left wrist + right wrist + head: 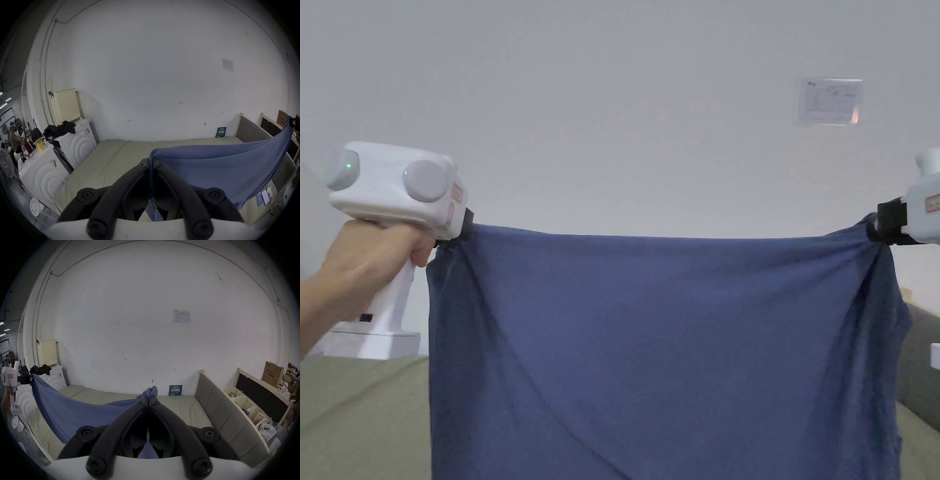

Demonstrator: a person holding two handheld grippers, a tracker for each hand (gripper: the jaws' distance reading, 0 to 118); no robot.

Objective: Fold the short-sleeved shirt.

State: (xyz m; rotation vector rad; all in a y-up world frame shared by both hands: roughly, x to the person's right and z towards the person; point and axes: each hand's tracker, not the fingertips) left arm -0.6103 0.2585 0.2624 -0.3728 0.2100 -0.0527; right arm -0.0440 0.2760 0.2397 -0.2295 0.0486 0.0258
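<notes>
Your left gripper (150, 164) and right gripper (148, 400) each pinch a top corner of the thin blue cotton shirt (675, 350), jaws closed on fabric, stretching it above the beige mattress (113, 155).

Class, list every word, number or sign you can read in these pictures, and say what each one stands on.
"123": handwritten mark on the white wall, faint, so the reading is unsure.
White sheet on that wall: print too small to read.
Dark sign low against the wall: blurred.
Cardboard box: print blurred.
</notes>
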